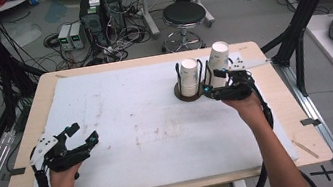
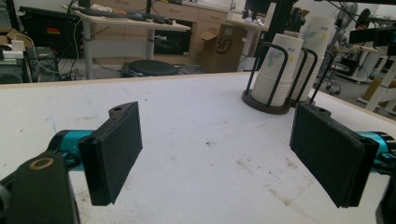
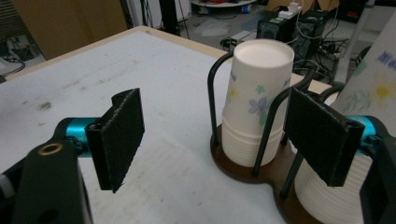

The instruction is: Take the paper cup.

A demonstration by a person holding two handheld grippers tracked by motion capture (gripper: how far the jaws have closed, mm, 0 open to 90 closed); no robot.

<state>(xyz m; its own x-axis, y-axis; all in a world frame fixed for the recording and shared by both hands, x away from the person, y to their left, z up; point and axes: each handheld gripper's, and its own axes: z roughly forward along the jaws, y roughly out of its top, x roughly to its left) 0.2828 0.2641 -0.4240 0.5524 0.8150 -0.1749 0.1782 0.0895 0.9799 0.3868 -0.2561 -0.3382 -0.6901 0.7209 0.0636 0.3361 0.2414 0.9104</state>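
While the left tongs (image 1: 82, 135) rested wide and empty on the desk's (image 1: 149, 126) near left, the right tongs (image 1: 216, 83), wide and empty, hovered beside the right stack of paper cups (image 1: 219, 62) in the wire holder (image 1: 189, 96) at the far right, apparently reaching in, next needing to straddle the top cup.

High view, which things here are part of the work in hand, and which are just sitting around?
In the job: cup holder; left cup stack; right cup stack; right gripper, jaws open beside them.

Lying about: stool; computer tower; left gripper, open, well away from the cups.
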